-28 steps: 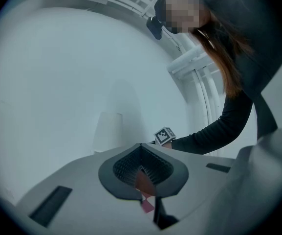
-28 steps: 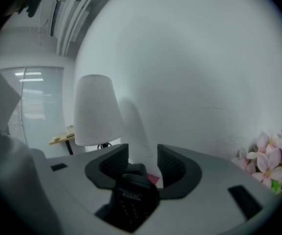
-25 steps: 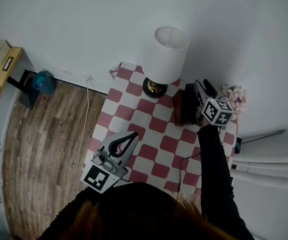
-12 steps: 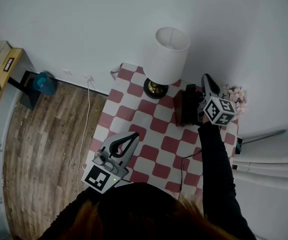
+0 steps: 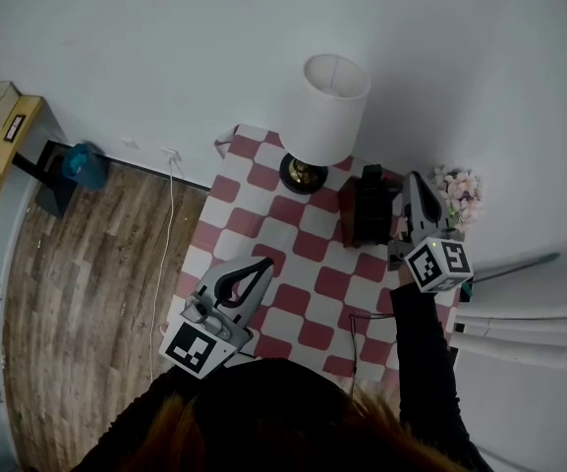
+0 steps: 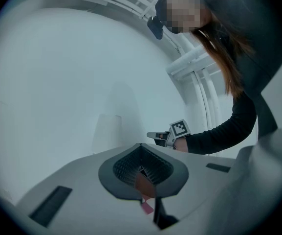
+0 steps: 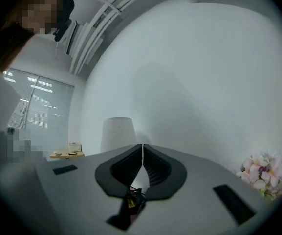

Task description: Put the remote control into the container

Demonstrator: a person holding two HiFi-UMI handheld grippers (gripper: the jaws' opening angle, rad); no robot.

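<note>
remote control (image 5: pixel 370 179) seems upright in container (image 5: pixel 354 220), just left of right claw (image 5: pixel 415 181); right claw just closed, empty. left claw (image 5: pixel 265 265) together.

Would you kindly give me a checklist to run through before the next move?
1. Right gripper empty: ok, fingers just closed, nothing between them.
2. Left gripper empty: ok, shut, nothing held.
3. Remote inside container: cannot tell, its inside shows only dark.
4. Container upright on table: ok.
5. Lamp clear of both grippers: ok.
</note>
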